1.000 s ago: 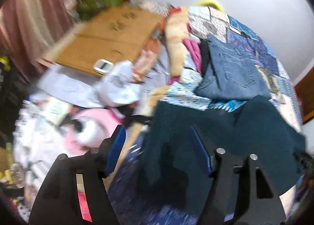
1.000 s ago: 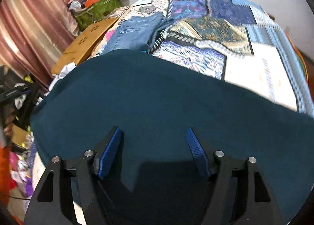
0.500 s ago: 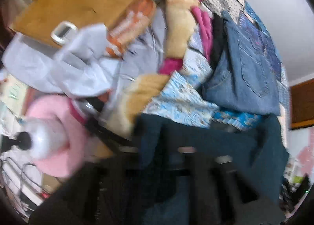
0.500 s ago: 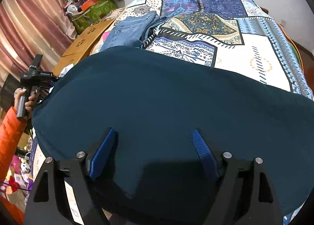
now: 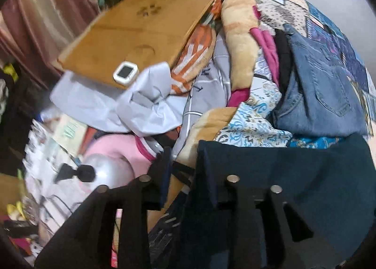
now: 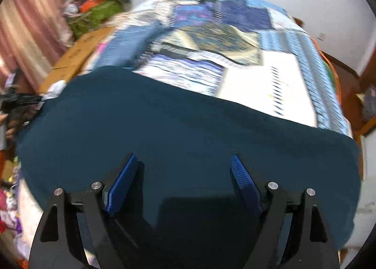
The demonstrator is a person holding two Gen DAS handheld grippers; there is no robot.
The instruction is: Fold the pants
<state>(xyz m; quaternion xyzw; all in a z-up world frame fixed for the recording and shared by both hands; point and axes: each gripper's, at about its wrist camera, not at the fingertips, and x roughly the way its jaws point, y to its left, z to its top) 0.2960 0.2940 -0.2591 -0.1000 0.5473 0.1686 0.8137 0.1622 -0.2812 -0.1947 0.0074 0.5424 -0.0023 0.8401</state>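
Observation:
The dark teal pants [image 6: 188, 132] lie spread across the near end of the patchwork bed cover [image 6: 258, 76]. My right gripper [image 6: 183, 170] is open and hovers just above the cloth, holding nothing. In the left wrist view my left gripper [image 5: 185, 165] is at the left edge of the pants [image 5: 293, 175]; its fingers are narrowed, with a fold of the teal edge against the right finger. Whether it grips the cloth is unclear in the blur.
Folded blue jeans [image 5: 324, 81] lie on the bed beyond the teal pants. A rumpled blanket [image 5: 237, 34], a wooden board [image 5: 141, 29] with a small white device [image 5: 125, 73], grey cloth [image 5: 141, 109] and floor clutter crowd the bed's left side.
My left gripper swung left and down to the pants' left edge and its fingers narrowed from wide open. My right gripper stayed open over the pants, with small camera shifts.

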